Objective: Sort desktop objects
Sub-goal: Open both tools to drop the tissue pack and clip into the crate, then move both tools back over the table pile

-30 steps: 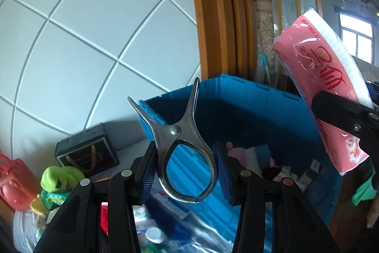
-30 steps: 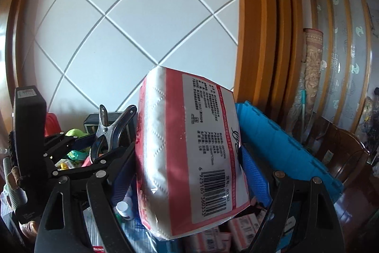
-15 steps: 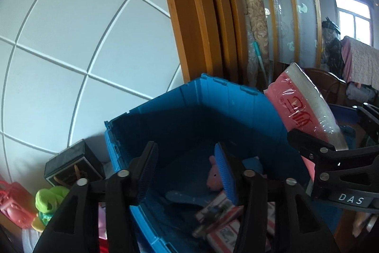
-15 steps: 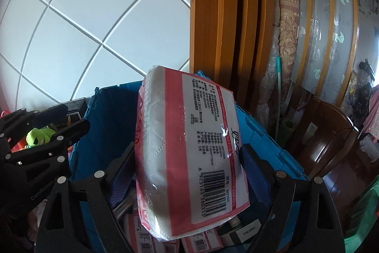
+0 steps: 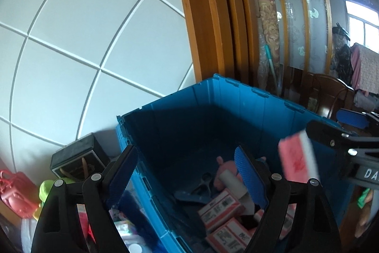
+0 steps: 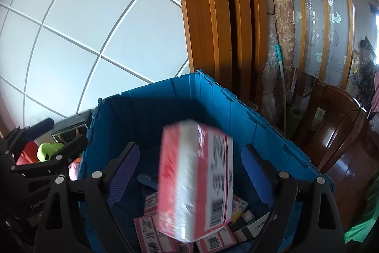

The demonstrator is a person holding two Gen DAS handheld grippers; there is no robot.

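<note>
the right gripper (image 6: 189, 172) hung over the blue crate (image 6: 236, 110), fingers spread wide, and the pink tissue pack (image 6: 196, 181), blurred, sat between them touching neither, apparently dropping toward the boxes (image 6: 146, 229) inside. the left gripper (image 5: 187, 177) also stood apart and empty above the crate's near wall, likely positioned so things fall inside.
</note>
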